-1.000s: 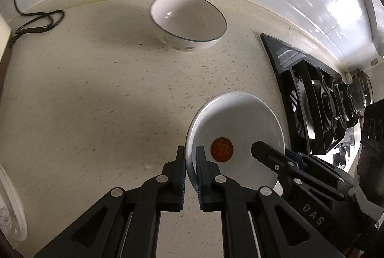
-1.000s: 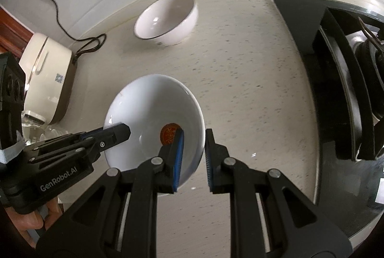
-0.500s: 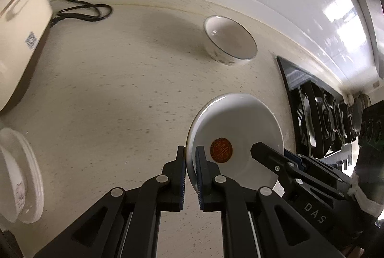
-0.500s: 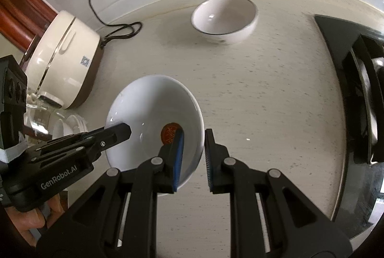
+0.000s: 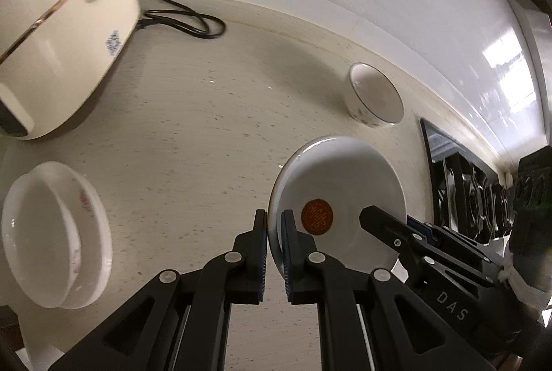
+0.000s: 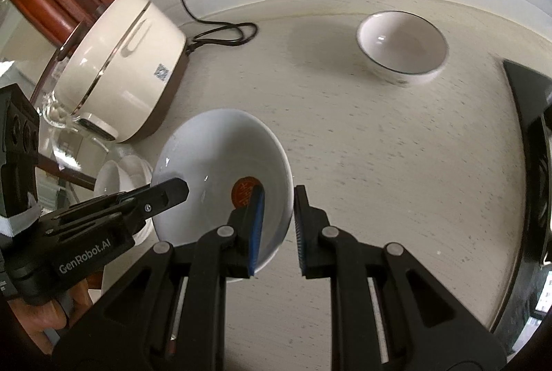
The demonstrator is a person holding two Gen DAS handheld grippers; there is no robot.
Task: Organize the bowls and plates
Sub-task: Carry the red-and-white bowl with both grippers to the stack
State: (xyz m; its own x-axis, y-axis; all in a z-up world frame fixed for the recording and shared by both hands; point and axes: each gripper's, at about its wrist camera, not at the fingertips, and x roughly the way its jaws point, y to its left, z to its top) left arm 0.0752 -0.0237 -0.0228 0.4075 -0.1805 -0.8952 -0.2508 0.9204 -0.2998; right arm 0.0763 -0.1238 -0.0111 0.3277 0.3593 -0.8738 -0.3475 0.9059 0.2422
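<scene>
Above the near part of the speckled counter (image 5: 193, 129), the left gripper (image 5: 274, 229) pinches the left rim of the white plate (image 5: 345, 184) while the right gripper (image 6: 277, 215) straddles its right rim with jaws parted, a blue-rimmed bowl (image 6: 402, 46) standing far right.

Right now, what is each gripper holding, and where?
Left gripper clamps the white bowl by its near rim; right gripper straddles the opposite rim, jaws apart.
</scene>
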